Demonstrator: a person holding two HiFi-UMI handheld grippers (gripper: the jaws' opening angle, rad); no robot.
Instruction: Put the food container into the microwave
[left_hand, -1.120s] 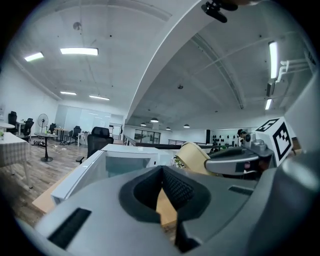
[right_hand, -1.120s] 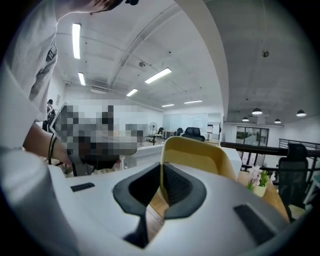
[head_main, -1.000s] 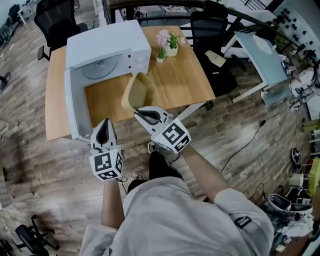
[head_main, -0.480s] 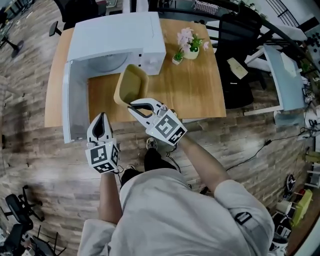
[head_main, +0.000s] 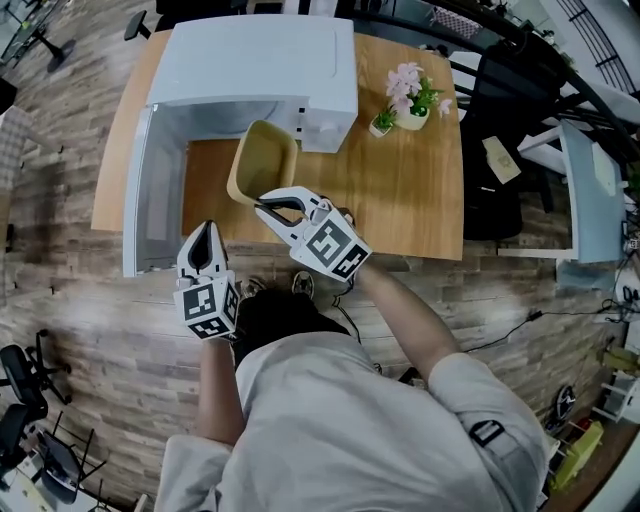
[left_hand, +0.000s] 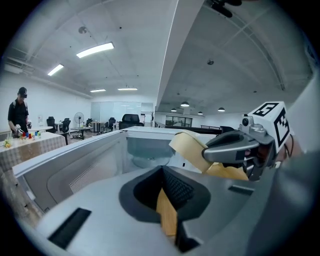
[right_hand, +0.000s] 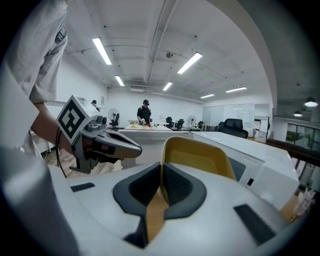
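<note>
the only print on your rig is the black-and-white square markers on each gripper's cube; the white microwave (head_main: 255, 55) has a few small dark marks on its front panel, too small to read.

your right gripper (head_main: 268, 208) has its jaws pinched on the near rim of the food container (head_main: 262, 165). in the right gripper view, the yellow rim runs down between the dark pads of the right gripper (right_hand: 161, 185), and the rest of the food container (right_hand: 200, 157) rises above them, tilted up on edge with its hollow side facing you. it hangs over the table, just in front of the microwave's open mouth, its far end close to the front of the oven and not inside.

your left gripper (head_main: 206, 235) sits lower and to the left, near the free edge of the swung-open door (head_main: 140, 190). its jaws are pressed together with nothing between them; in the left gripper view, only a wedge of wood colour shows beneath the left gripper (left_hand: 162, 175). from there the microwave cavity (left_hand: 145, 150) lies straight ahead, and the container (left_hand: 192, 150) and right gripper (left_hand: 235, 147) come in from the right.

the table (head_main: 400, 190) is light wood. on it, right of the microwave, stand a white pot of pink flowers (head_main: 412, 95) and a smaller green plant (head_main: 382, 122) just beside it. the floor (head_main: 90, 330) is grey-brown planking. black office chairs (head_main: 510, 140) stand beyond the table. the room is a large white hall with strip lights, and a person (right_hand: 145, 111) stands at a far table.
</note>
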